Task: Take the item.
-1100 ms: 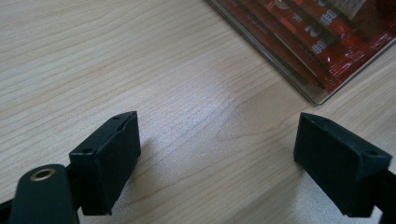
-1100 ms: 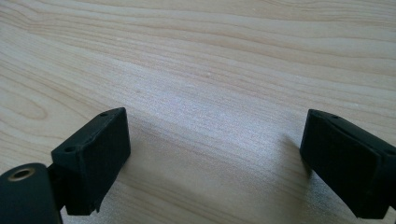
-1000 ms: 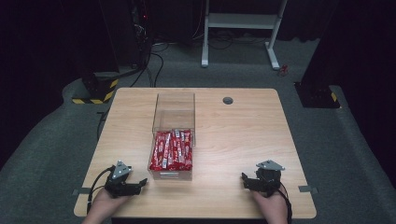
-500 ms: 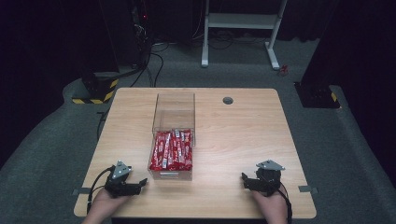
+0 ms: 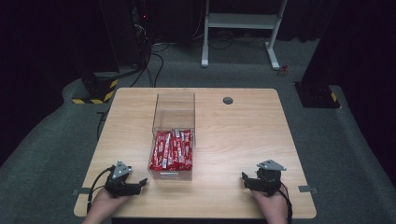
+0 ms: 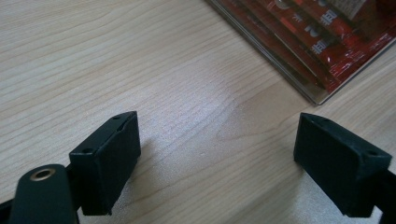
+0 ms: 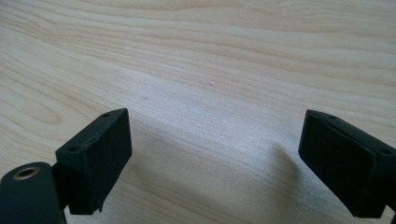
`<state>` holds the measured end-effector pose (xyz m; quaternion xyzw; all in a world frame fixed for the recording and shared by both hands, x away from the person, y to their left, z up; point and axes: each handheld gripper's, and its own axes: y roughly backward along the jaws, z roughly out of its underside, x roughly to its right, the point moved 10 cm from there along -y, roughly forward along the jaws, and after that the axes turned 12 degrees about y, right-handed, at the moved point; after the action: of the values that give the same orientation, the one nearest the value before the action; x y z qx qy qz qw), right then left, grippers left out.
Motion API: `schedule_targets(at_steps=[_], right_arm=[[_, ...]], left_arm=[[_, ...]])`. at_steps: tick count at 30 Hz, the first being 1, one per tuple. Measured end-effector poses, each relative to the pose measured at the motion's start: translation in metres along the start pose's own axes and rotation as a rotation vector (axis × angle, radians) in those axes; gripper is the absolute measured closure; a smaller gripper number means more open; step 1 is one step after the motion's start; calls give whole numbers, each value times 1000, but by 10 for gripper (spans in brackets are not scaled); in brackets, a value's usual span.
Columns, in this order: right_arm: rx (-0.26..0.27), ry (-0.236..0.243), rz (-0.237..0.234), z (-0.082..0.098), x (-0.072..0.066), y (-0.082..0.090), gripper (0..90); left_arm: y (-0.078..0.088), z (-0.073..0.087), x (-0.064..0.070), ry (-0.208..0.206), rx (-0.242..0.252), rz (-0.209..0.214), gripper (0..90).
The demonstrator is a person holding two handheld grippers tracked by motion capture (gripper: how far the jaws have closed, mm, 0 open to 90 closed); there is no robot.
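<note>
The table was pale wood with a wavy grain. The box was clear, its packets bright red (white lettering on them). Both grippers were black, grey-plated.

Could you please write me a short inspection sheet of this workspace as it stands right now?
Surface: light wooden table, bare apart from the box; a round grey grommet near its far edge.
Job's things: clear plastic box at centre-left; red packets fill its near half, the far half looks empty.
Clutter: nothing seen.
Grippers: left gripper rests near the box's near left corner, jaws wide open, holding nothing; right gripper rests at the near right, jaws wide open, holding nothing.
Cables: a black cable trails from the left gripper; more cables on the floor beyond the table.
Surroundings: grey carpet, white frame, hazard-striped base, dark backdrop.
</note>
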<state>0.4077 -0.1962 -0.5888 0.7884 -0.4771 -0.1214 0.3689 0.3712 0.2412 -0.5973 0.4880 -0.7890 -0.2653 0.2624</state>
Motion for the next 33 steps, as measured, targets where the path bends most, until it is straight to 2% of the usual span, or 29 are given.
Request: schedule_targets(at_steps=[6, 13, 17, 27, 33], right_arm=[[26, 22, 11, -7, -3, 4, 98], [53, 14, 13, -15, -4, 8, 101], [60, 26, 12, -18, -5, 9, 125], [86, 42, -13, -29, -12, 8, 129], [118, 50, -28, -44, -19, 9, 133]], left_arm=[[0, 0, 0, 0, 0, 0, 152], [0, 0, 0, 0, 0, 1, 152], [0, 0, 0, -1, 0, 0, 152], [0, 0, 0, -3, -1, -1, 152], [0, 0, 0, -1, -1, 2, 152]])
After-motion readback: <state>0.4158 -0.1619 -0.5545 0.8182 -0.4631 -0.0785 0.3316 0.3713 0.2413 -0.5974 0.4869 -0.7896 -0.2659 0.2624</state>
